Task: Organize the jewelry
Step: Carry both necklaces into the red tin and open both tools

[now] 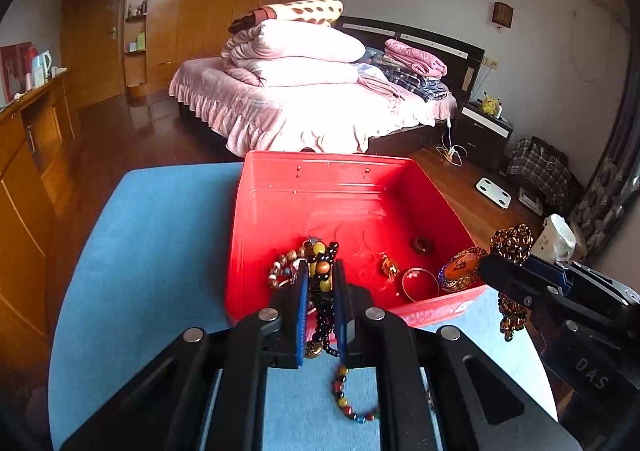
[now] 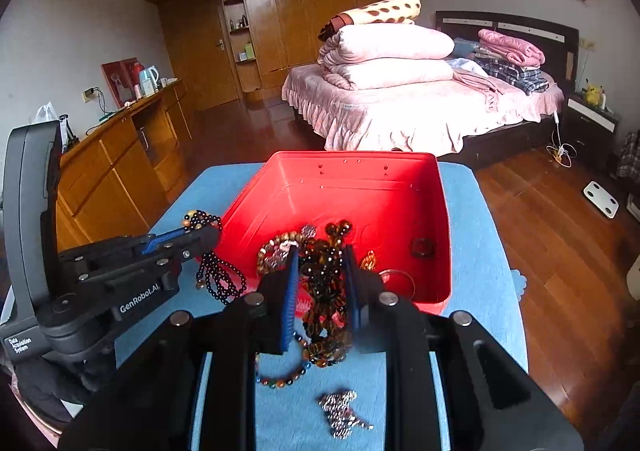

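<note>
My left gripper (image 1: 321, 271) is shut on a black bead strand with amber beads (image 1: 322, 279), which hangs above the near edge of the red box (image 1: 312, 187). In the right wrist view, my right gripper (image 2: 322, 259) is shut on a bunch of brown glossy beads (image 2: 325, 291) over the same red box (image 2: 360, 187). Each gripper shows in the other's view: the right gripper (image 1: 490, 271) at the box's right corner, the left gripper (image 2: 210, 233) at its left side. A multicolour bracelet (image 2: 280, 379) and a silver piece (image 2: 344, 413) lie on the blue cloth (image 2: 472, 251).
Inside the box lie a dark ring (image 1: 422, 245), a silver bangle (image 1: 420, 285), an orange oval pendant (image 1: 460, 267) and a pale bead bracelet (image 1: 280, 271). The blue table (image 1: 160, 231) drops off to wooden floor on all sides. A bed (image 1: 304, 107) stands beyond.
</note>
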`<state>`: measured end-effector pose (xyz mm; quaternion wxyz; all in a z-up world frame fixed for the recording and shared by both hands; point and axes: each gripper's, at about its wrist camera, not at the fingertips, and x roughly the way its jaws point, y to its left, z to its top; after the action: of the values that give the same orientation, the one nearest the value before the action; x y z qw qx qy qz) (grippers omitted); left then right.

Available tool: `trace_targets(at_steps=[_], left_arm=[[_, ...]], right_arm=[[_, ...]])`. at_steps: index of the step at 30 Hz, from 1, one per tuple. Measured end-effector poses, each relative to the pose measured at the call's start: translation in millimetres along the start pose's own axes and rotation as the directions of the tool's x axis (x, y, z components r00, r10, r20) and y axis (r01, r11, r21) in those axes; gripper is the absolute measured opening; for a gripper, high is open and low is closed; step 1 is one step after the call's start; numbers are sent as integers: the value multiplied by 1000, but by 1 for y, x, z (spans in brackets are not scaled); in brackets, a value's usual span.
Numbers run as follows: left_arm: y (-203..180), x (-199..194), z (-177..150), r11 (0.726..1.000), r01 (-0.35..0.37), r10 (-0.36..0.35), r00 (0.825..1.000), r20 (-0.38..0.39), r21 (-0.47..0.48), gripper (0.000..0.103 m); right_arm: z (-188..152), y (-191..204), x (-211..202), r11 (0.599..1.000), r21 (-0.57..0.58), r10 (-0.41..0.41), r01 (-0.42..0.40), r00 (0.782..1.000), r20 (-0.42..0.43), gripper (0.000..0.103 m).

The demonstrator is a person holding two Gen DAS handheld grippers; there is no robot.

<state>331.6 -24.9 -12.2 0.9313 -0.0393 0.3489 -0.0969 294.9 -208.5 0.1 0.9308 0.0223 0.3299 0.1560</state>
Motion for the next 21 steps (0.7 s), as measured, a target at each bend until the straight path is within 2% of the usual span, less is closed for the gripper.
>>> trace_targets(at_steps=[8, 13, 18, 20, 21], left_arm=[[1, 54, 31, 999, -40, 40, 999, -20, 4, 11], [6, 88, 34, 998, -58, 57, 997, -60, -8, 11], [7, 104, 28, 997, -75, 75, 994, -80, 0, 12], [7, 109, 27, 997, -82, 82, 993, -82, 6, 17], [7, 110, 26, 996, -87, 88, 993, -80, 12, 26]], right_arm=[[20, -23, 57, 999, 35, -39, 41, 998, -57, 20], [24, -35, 89, 997, 56, -49, 54, 994, -99, 20], [20, -43, 109, 996, 67, -57, 65, 990, -126, 20], [18, -42, 115, 995, 66, -60, 69, 989, -135, 24], [18, -44, 116, 995, 70, -67, 77, 989, -134, 24]])
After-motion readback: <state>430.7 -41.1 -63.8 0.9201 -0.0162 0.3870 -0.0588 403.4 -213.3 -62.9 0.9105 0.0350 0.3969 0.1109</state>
